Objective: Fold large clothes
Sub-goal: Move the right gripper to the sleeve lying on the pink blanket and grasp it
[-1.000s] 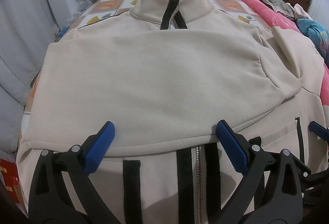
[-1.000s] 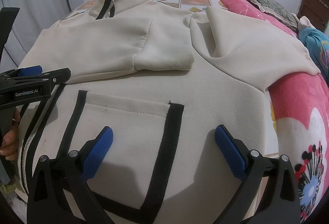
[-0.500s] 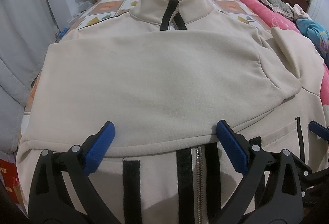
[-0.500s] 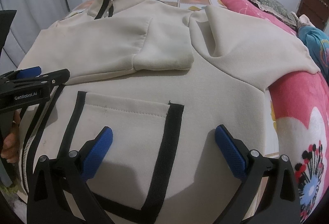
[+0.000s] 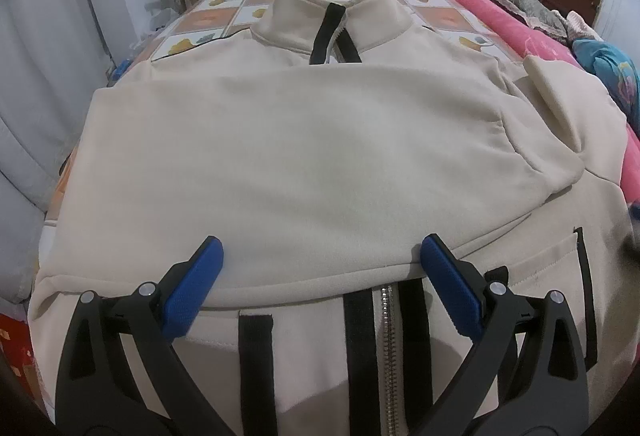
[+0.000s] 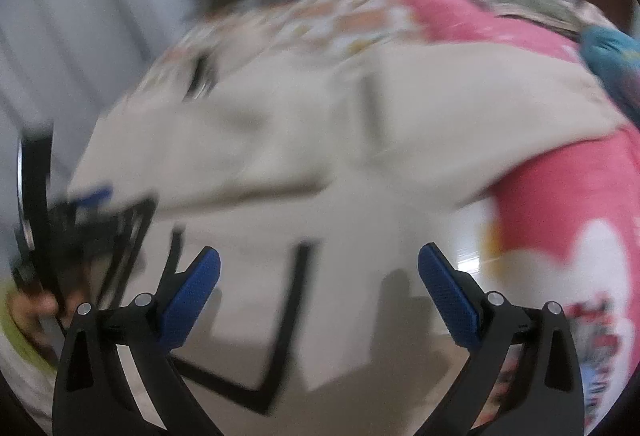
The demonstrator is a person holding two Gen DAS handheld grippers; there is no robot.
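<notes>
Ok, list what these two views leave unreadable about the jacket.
- Right wrist view: motion blur smears the jacket; pocket trim stitching is lost.
- Left wrist view: the folded sleeve covers the upper zipper; the left claw and frame edge hide the hem.

**Cream jacket spread flat, one sleeve folded in**

I see a cream zip-up jacket lying front-up on the bed, collar at the far end, black trim along its zipper. One sleeve is folded straight across the chest. A black-edged pocket sits low on the front; that view is blurred.
</notes>
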